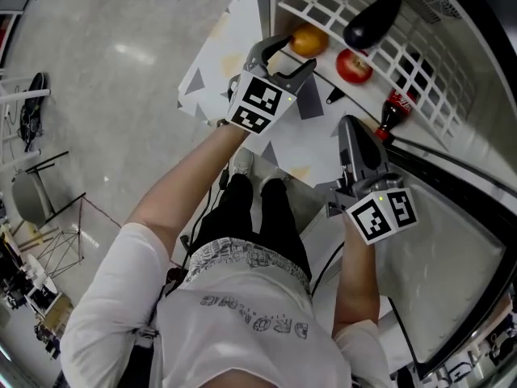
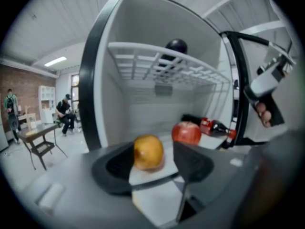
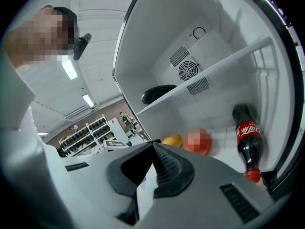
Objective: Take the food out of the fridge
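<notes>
I have the left gripper point(image 2: 155, 163) spread wide and low at the floor of the fridge point(image 2: 152, 27). Its jaws frame the orange point(image 2: 148, 151), so a single squeeze should take it. The pads do not look to be pressing on the fruit yet, though blur at the jaw edges leaves me a little unsure. The orange sits nearest the open front, which is why I judge it the first thing to come out. Just beyond it stands the apple point(image 2: 186, 132), and the cola bottle point(image 2: 214, 127) lies on its side toward the door edge. The eggplant point(image 2: 176, 46) rests above them on the wire shelf point(image 2: 143, 61). The right gripper point(image 3: 152, 147) is pressed together on nothing. It hangs at the fridge mouth near the bottle's cap, clear of the left one's reach and, I reckon, placed for the next item.
</notes>
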